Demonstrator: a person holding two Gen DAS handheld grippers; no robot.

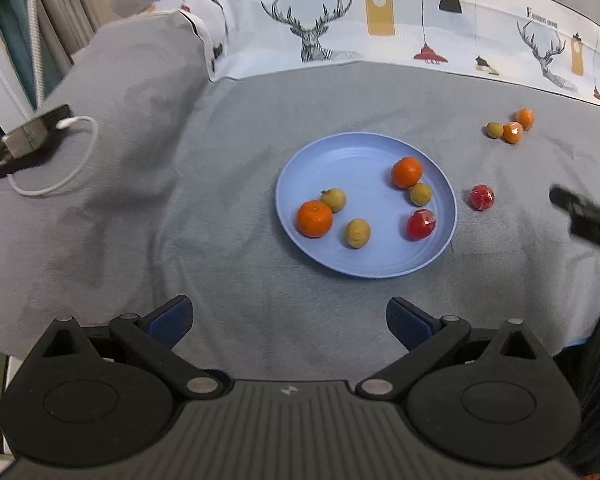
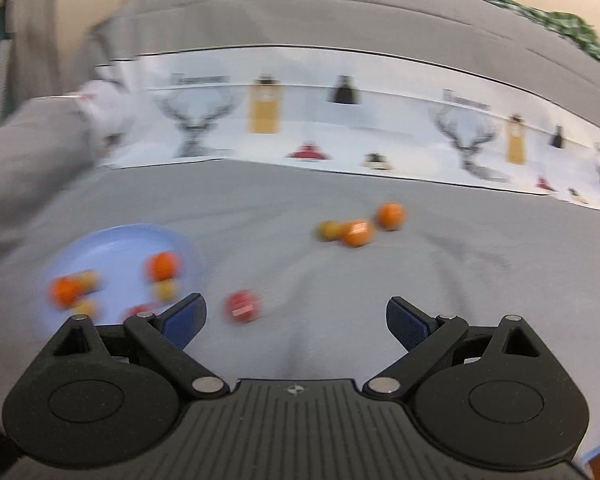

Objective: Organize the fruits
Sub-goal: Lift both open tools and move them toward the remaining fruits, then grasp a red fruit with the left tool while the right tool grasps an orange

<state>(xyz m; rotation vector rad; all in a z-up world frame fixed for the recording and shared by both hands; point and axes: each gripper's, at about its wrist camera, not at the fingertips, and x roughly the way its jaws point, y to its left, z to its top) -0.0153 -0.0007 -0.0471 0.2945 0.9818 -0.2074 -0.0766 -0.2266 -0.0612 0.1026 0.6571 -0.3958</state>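
A blue plate (image 1: 340, 248) lies on the grey cloth and holds two oranges (image 1: 314, 218), three small brown fruits (image 1: 357, 233) and a red wrapped fruit (image 1: 420, 224). Another red fruit (image 1: 482, 197) lies on the cloth just right of the plate. Two orange fruits (image 1: 524, 118) and a brown one (image 1: 494, 129) lie at the far right. My left gripper (image 1: 289, 320) is open and empty, in front of the plate. My right gripper (image 2: 296, 320) is open and empty; the red fruit (image 2: 242, 306) lies just ahead of its left finger, the plate (image 2: 116, 248) to its left. The right view is blurred.
A printed pillow (image 1: 340, 20) with deer and lamps runs along the back. A white cable (image 1: 60, 160) and a small box (image 1: 28, 136) lie at far left. The right gripper's tip (image 1: 584, 216) shows at the left view's right edge.
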